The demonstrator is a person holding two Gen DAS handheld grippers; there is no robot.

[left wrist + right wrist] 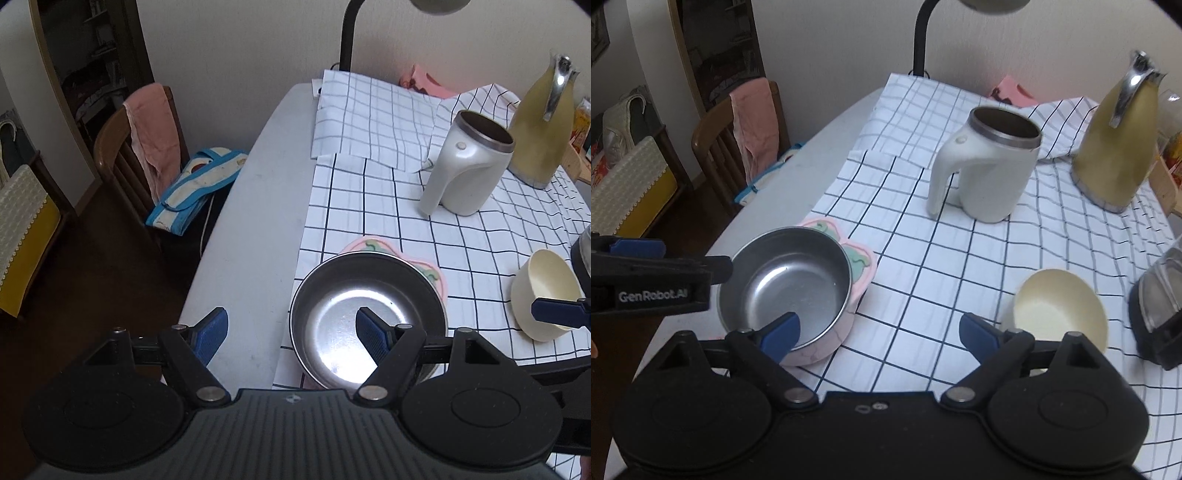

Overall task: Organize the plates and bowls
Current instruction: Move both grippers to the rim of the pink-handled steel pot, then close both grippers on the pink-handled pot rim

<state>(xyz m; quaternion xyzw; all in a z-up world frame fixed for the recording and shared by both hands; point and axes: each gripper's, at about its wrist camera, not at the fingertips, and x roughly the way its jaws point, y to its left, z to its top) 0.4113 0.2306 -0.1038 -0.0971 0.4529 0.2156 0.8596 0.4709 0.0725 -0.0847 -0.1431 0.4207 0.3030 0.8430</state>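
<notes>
A steel bowl [365, 317] sits on a pink plate [428, 269] near the table's left front; both also show in the right wrist view, bowl [790, 284] on plate [862, 266]. A cream bowl [546, 291] stands on the checked cloth to the right, also seen in the right wrist view [1060, 310]. My left gripper [291, 332] is open, its right finger over the steel bowl, its left finger over bare table. My right gripper [879, 332] is open and empty, between the two bowls, its left finger at the steel bowl's rim.
A white mug [990, 162], a yellow-green jug [1115, 147], a black lamp stem [919, 40] and a dark glass appliance [1160, 306] stand on the checked cloth [923, 258]. A chair with a pink towel [151, 136] stands left of the table edge [236, 240].
</notes>
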